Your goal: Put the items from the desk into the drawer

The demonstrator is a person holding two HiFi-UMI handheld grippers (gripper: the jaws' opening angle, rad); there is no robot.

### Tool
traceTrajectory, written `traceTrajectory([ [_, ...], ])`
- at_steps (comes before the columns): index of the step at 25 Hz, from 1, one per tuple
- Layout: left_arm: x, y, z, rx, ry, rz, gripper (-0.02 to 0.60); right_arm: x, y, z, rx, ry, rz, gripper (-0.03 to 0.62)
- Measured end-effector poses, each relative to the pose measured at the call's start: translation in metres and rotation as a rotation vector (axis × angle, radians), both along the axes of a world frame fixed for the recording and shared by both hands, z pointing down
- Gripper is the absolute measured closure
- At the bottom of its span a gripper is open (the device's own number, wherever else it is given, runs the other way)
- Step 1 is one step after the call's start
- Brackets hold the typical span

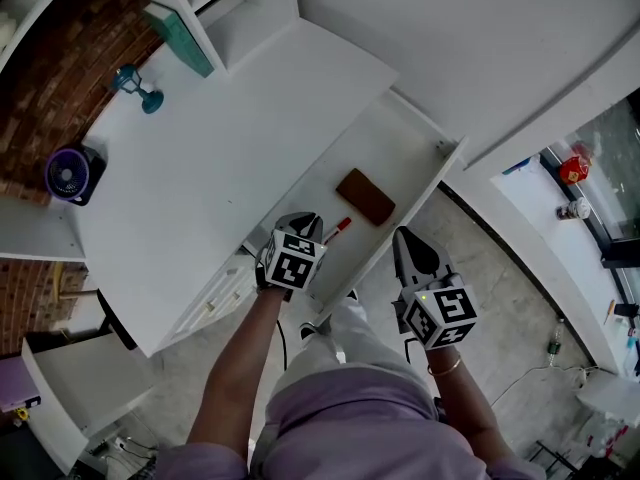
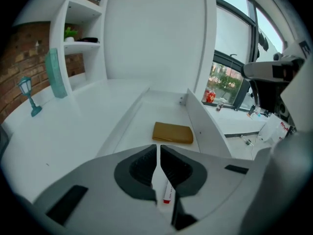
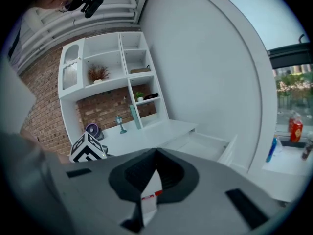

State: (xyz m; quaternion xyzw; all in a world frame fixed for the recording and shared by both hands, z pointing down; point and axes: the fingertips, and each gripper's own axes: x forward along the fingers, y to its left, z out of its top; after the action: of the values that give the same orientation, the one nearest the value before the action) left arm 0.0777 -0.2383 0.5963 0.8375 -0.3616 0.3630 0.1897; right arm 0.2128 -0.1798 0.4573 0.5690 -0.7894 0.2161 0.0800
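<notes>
The drawer (image 1: 420, 173) is pulled open from the white desk (image 1: 200, 168). In it lie a flat brown pad (image 1: 365, 196) and a red-capped marker (image 1: 338, 229). My left gripper (image 1: 303, 224) hovers at the drawer's near end, just left of the marker, with its jaws shut on nothing. The left gripper view shows its jaws (image 2: 158, 153) closed to a thin slit, with the brown pad (image 2: 172, 132) ahead of them. My right gripper (image 1: 408, 244) hangs outside the drawer's front, over the floor, also shut and empty (image 3: 156, 158).
On the desk's far side stand a small teal lamp figurine (image 1: 135, 86), a teal panel (image 1: 180, 38) leaning on the shelf unit, and a purple fan (image 1: 70, 173). A window ledge (image 1: 575, 193) with bottles lies to the right.
</notes>
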Motion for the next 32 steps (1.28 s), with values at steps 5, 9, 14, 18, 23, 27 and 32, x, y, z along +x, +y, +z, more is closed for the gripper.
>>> traceTrajectory([
  [5,-0.016,-0.003,-0.028,0.058,0.052,-0.064,0.561,-0.012,0.0,-0.005,0.016,0.003,-0.026,0.591],
  [9,-0.027,0.0,-0.052,0.088,0.105,-0.114,0.568,-0.023,0.0,-0.01,0.027,0.003,-0.049,0.591],
  [14,-0.048,0.001,-0.077,0.139,0.146,-0.172,0.577,-0.039,-0.001,-0.016,0.043,0.004,-0.078,0.591],
  [18,-0.063,0.005,-0.093,0.173,0.178,-0.215,0.58,-0.049,-0.001,-0.02,0.049,0.007,-0.1,0.591],
  [23,-0.088,0.012,-0.111,0.215,0.21,-0.276,0.58,-0.067,-0.002,-0.026,0.063,0.01,-0.136,0.591],
  [27,-0.107,0.02,-0.123,0.242,0.239,-0.324,0.58,-0.081,-0.001,-0.028,0.072,0.014,-0.168,0.591],
  [32,-0.128,0.032,-0.133,0.274,0.26,-0.376,0.58,-0.096,0.001,-0.03,0.075,0.01,-0.201,0.591],
])
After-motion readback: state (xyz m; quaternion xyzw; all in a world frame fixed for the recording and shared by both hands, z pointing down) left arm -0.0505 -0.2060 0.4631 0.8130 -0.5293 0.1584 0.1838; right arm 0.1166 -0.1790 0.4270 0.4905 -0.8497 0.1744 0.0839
